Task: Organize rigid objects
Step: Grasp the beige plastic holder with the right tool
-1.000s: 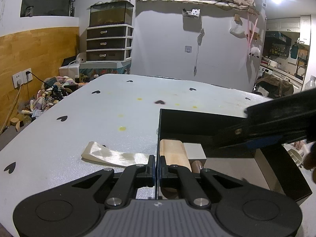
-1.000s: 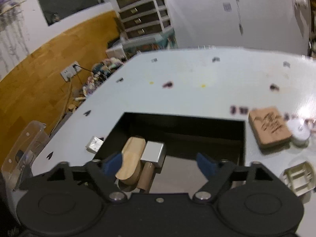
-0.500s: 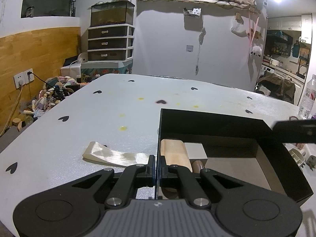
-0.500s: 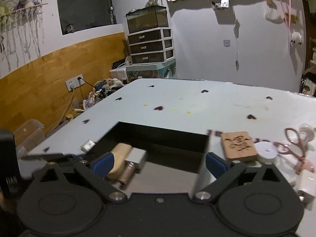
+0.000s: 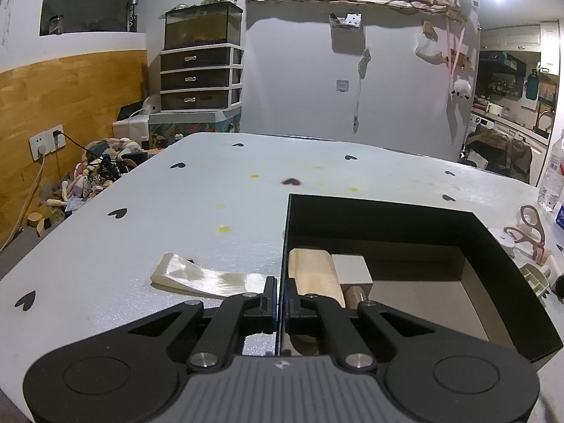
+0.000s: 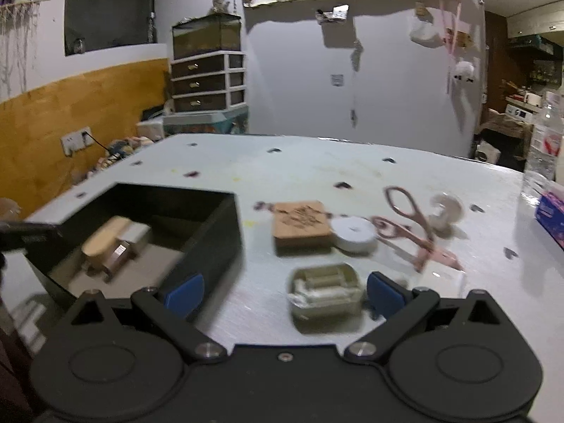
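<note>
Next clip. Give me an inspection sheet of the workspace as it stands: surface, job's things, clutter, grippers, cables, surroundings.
Surface: white table, heart prints, yellow stains.
Job's things: black box holds wooden piece, grey block; cork square, white disc, pink scissors, beige case outside.
Clutter: shiny strip, water bottle.
Grippers: left gripper shut on box wall; right gripper open around case.
Cables: wall plug lead.
Surroundings: drawer unit, floor toys.

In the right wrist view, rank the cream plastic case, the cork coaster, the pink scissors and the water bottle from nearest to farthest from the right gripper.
1. Cream plastic case, between the open fingers of the right gripper.
2. Cork coaster, just beyond, centre.
3. Pink scissors, to the right; close to the coaster in depth, though farther sideways.
4. Water bottle, far right table edge.
</note>
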Demonstrator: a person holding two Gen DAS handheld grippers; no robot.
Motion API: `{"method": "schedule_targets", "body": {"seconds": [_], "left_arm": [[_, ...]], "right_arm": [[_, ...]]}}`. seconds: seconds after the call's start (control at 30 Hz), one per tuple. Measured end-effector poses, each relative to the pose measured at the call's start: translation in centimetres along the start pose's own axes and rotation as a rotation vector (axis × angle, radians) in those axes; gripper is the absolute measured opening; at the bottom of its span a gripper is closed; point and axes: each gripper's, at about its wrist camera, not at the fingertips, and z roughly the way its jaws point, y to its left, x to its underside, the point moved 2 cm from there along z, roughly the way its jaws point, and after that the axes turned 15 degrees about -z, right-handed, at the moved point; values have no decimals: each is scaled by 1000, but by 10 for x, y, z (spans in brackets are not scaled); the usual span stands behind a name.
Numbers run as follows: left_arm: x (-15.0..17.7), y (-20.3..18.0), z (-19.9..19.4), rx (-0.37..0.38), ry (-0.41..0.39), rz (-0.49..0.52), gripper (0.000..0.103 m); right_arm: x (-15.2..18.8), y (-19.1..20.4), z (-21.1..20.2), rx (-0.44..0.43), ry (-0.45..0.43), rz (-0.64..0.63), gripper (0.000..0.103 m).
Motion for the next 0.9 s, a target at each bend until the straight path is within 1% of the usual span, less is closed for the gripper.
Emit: {"method": "schedule_targets", "body": {"seconds": [0.13, 0.2, 0.33, 0.47, 0.57, 0.7, 0.73, 0.87, 0.9], "left_arm": [[1, -1, -1, -4, -3, 0, 3], [1, -1, 0, -4, -3, 0, 4], [1, -1, 0, -5, -4, 0, 4], [1, -1, -1, -5, -3, 2, 4], [1, -1, -1, -5, -3, 2, 4], [1, -1, -1, -4, -3, 0, 4], [1, -1, -1, -4, -3, 1, 4], [1, 0, 0, -2, -3, -1, 4], [1, 0, -1, -2, -3, 0, 4]], "right_arm": [[9, -14, 11, 16, 26, -18, 100], [11, -20, 16, 19, 33, -15, 96], [11, -25, 29, -8, 45, -23, 94], [10, -22, 43, -24, 78, -11, 92], [8, -17, 52, -4, 113, 9, 89], [6, -7, 64, 86, 165, 9, 84], [7, -6, 67, 97, 172, 11, 84], [6, -8, 71, 103, 178, 54, 81], [6, -9, 71, 108, 177, 61, 78]]}}
